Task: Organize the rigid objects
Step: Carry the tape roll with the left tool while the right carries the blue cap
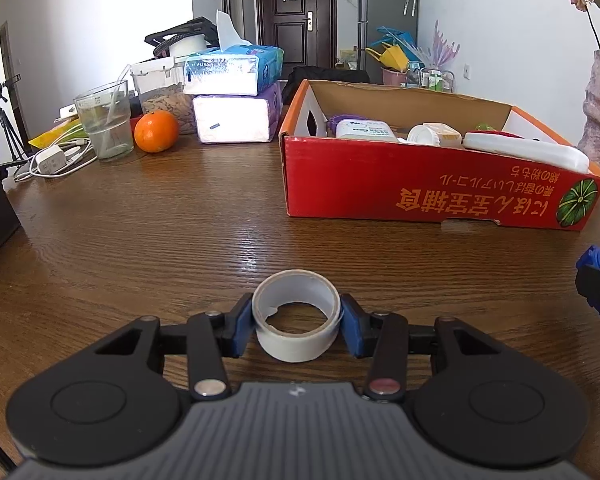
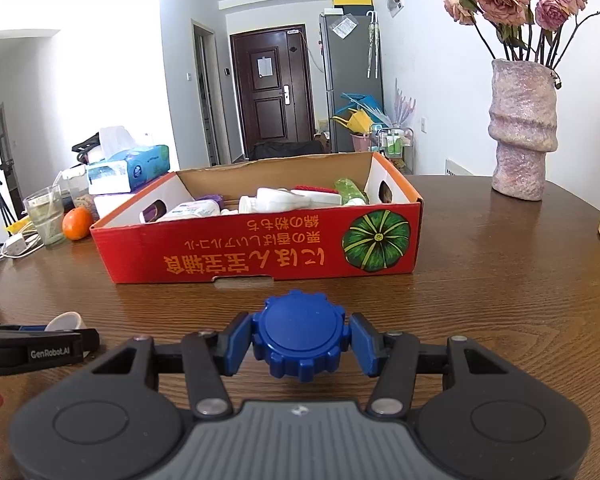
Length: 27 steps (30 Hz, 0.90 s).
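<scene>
Left gripper (image 1: 297,326) pinches tape roll (image 1: 296,314) (box (image 1: 420,188) well ahead).

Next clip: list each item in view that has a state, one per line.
Left claw: shut on tape roll.
Tape roll: gripped, hole facing up.
Right claw: shut on blue knob.
Blue knob: gripped.
Red box: open-topped, holding several items.
Glass: upright, partly filled.

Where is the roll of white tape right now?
In the left wrist view, the white tape roll sits between the left tongs, low centre, in front of the red box.
</scene>
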Motion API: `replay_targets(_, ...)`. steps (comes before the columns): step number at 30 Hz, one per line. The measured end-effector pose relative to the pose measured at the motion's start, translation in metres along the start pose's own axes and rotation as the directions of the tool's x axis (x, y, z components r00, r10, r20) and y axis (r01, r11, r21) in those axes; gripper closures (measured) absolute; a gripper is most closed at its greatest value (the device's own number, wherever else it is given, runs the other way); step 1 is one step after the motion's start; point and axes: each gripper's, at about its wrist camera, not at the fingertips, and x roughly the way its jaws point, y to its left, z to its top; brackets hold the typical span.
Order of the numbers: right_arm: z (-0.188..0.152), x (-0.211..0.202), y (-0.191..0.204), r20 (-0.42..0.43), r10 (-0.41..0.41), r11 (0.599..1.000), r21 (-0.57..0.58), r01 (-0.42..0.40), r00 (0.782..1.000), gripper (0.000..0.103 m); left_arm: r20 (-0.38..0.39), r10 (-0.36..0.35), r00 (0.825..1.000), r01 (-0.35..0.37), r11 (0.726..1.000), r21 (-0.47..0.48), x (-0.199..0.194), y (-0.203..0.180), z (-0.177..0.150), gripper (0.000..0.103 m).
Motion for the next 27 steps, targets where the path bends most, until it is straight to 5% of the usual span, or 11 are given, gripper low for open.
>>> replay_targets(27, 0.013, -0.035, 0.004, 0.125, 0.051, 0.999, -0.018, -0.049, 0.991, 0.051, 0.093, -0.015, 0.996, 0.015, 1.0, 0.002, -0.041, -0.024, 0.004, 0.057)
